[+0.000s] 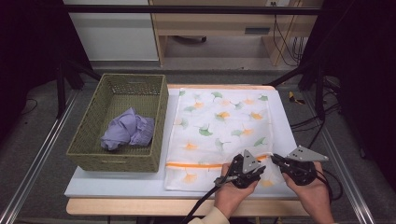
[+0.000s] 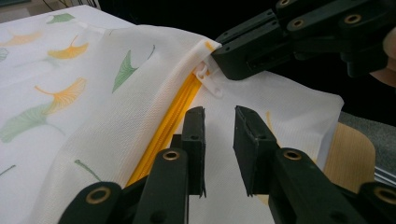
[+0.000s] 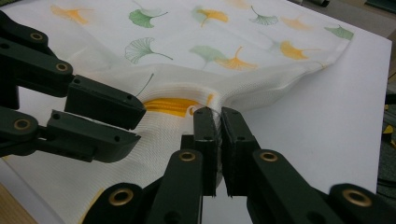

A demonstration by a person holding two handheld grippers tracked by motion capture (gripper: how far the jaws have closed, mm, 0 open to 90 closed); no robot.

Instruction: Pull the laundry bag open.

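The white surface (image 1: pixel 116 186) carries a woven olive basket (image 1: pixel 159 116) at its left, with a crumpled lilac garment (image 1: pixel 127 130) lying in it, and just beside the basket a flat white mesh laundry bag (image 1: pixel 219 126) printed with ginkgo leaves; beyond are a grey floor, pale wooden furniture and dark framing at both sides. The step in hand looks like opening the bag's orange zipper (image 2: pixel 175 116), which runs across the bag's near end. The right hand-held gripper (image 3: pixel 218 114) is clamped on the fabric at the zipper's end, pinching up a ridge of cloth. The left hand-held gripper (image 2: pixel 218 116) has its jaws apart, with nothing pressed between them, poised over the bag just short of the small white zipper pull (image 2: pixel 209 80). As I judge it, the next move calls for steering those jaws onto that slim pull, closing squarely, then drawing it along the teeth while the right grip keeps the cloth taut; the pull is small and could slip.
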